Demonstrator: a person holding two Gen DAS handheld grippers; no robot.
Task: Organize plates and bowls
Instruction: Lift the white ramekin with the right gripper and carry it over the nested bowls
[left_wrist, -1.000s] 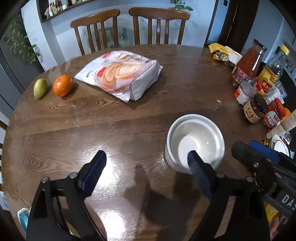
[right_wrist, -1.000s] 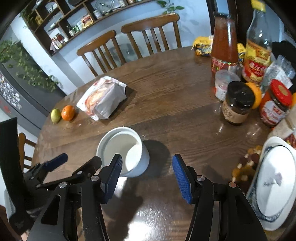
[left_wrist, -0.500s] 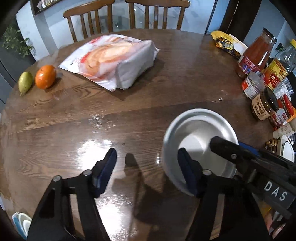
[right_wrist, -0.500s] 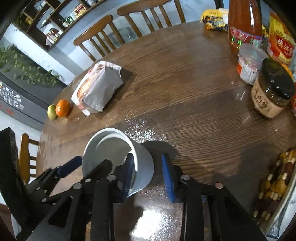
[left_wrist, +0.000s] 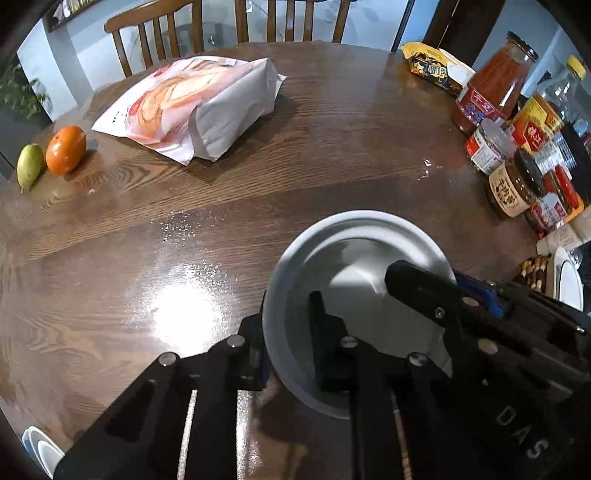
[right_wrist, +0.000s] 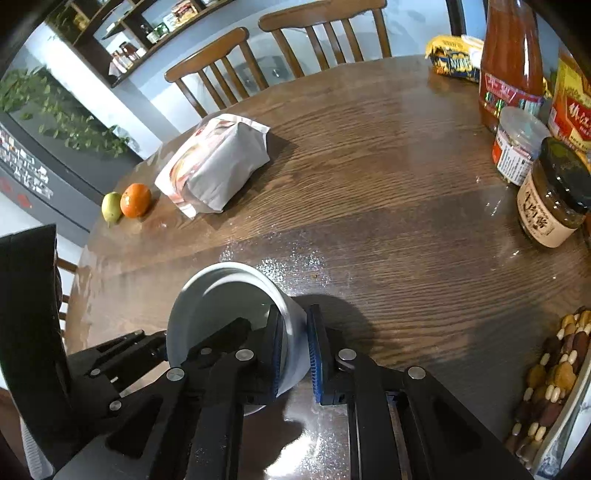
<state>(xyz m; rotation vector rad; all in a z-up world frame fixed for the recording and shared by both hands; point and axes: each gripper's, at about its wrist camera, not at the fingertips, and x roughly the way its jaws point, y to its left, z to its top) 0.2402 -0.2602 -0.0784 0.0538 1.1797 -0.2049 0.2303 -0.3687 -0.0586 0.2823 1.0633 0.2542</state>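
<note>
A white bowl (left_wrist: 354, 254) sits on the round wooden table (left_wrist: 295, 155), near its front right. My left gripper (left_wrist: 286, 339) is shut on the bowl's left wall, one finger inside and one outside. My right gripper (right_wrist: 295, 347) is shut on the bowl's (right_wrist: 221, 295) right wall in the same way. The right gripper also shows in the left wrist view as a black arm over the bowl. A white plate with a blue rim (right_wrist: 554, 443) holding nuts lies at the far right edge.
A bread bag (left_wrist: 195, 107) lies at the back left. An orange (left_wrist: 65, 149) and a pear (left_wrist: 28, 165) sit at the left edge. Jars and bottles (left_wrist: 513, 147) crowd the right side. Two chairs (right_wrist: 273, 62) stand behind the table.
Both grippers have moved in onto the bowl and closed on its rim, left on the left wall, right on the right wall.
</note>
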